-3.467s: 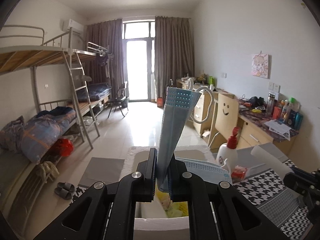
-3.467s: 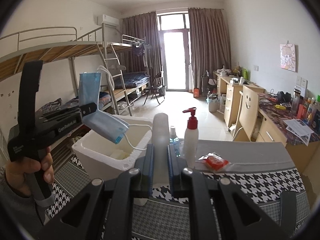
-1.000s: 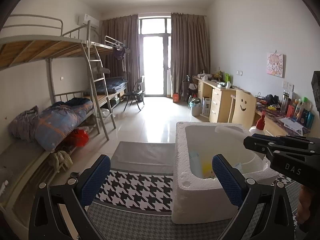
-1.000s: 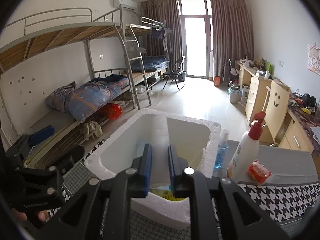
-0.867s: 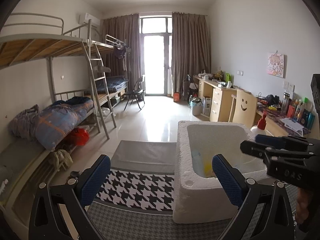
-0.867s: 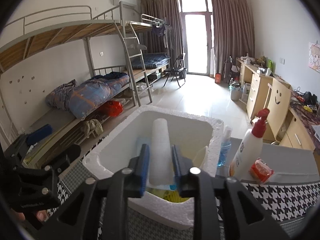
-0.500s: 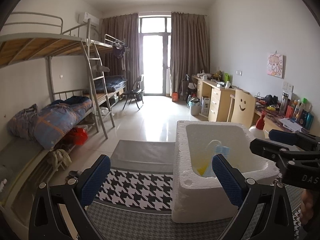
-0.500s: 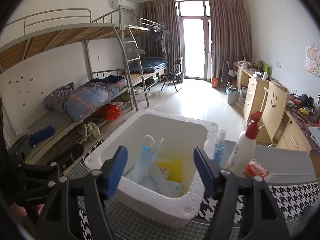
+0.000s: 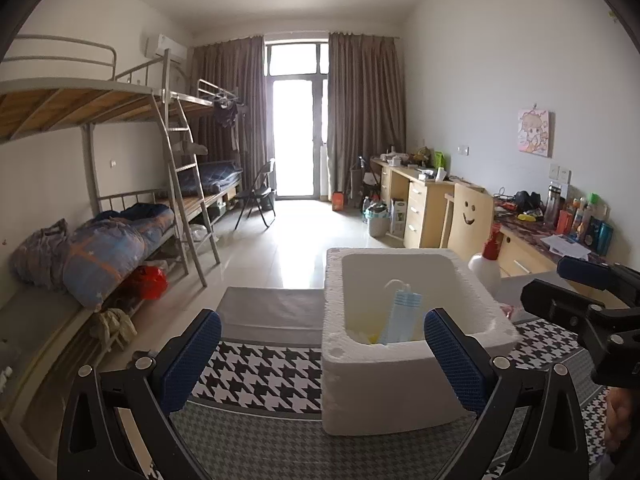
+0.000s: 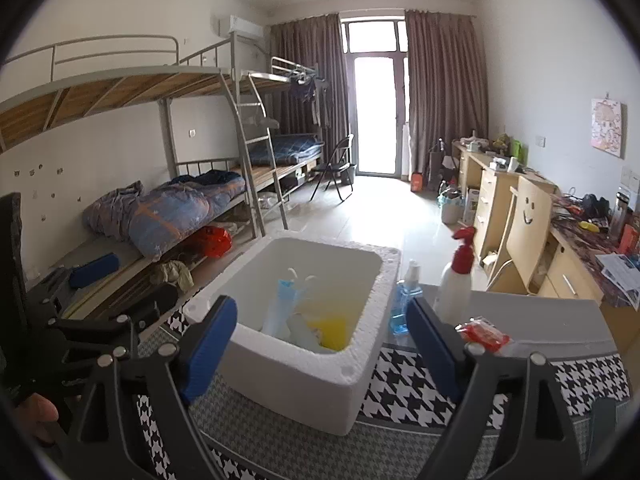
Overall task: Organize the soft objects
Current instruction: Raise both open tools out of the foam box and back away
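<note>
R gripper [image 10: 322, 344] just let go: a sec ago I had its jaws pinched on a white roll over the foam box [image 10: 372, 276], now the jaws are opening, nearly full wide, nothing between them, only the box seen through the gap. The roll has dropped in; I think it's the pale shape low center of the right view, next to the blue mask [image 10: 285, 288] and something yellow [image 10: 330, 326]. L gripper [image 9: 322, 356] is wide too and empty, as it was a sec ago. The mask it carried a few secs back now stands in the box [image 9: 336, 344], center-right of the left view, ear loop sticking up [image 9: 404, 308].

So my read: two soft items are filed, both grippers free for the next pick.

Hard to tell: box floor is mostly hidden by the near wall in both views, so I can't say how the roll lies. The red packet [image 10: 482, 334] at right of the right view is partly behind a finger. Pump bottle [image 10: 456, 284] and small blue bottle [image 10: 404, 304] stand just behind the box. My R gripper body is cut off at the right edge of the left view [image 9: 588, 304]. Tablecloth [image 10: 404, 384] edges run out of frame.
</note>
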Available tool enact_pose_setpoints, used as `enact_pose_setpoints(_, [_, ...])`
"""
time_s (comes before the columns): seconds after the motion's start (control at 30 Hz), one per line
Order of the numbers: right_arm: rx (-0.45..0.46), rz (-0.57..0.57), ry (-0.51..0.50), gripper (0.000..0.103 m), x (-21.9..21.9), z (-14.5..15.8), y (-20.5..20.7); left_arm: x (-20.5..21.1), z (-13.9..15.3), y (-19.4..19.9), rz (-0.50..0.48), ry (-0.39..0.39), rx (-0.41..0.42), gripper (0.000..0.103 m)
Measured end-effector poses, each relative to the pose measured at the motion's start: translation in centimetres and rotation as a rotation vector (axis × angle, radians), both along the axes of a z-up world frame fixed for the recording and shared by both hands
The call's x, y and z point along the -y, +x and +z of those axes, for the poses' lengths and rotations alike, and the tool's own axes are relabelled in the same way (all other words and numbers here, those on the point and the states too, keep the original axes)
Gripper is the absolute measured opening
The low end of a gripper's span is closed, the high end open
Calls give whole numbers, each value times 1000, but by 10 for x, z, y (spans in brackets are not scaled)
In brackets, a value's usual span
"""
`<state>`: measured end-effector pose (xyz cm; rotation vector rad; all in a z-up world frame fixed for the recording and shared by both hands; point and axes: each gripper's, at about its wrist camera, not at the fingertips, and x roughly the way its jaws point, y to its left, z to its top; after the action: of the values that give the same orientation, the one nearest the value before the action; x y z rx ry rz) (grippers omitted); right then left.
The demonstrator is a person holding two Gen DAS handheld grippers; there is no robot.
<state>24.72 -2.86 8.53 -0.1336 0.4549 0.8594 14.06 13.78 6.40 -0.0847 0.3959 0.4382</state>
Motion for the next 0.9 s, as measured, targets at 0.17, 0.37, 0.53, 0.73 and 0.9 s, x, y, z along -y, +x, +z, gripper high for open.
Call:
enact_pose_setpoints(0.17, [19, -9, 16, 95, 9, 2, -11, 8, 3, -9, -9, 6, 8, 102])
enact_pose_setpoints(0.37, [37, -27, 21, 98, 18, 0, -22, 17, 5, -19, -23, 7, 24, 102])
enact_pose_setpoints(0.53, [35, -38, 37, 99, 29, -1, -28, 24, 5, -25, -39, 3, 33, 102])
enact_pose_setpoints(0.73, [50, -54, 45, 99, 38, 2, -36, 32, 5, -33, -54, 2, 50, 102])
enact_pose_setpoints(0.9, [52, -65, 61, 99, 50, 1, -44, 38, 7, -40, -66, 6, 63, 102])
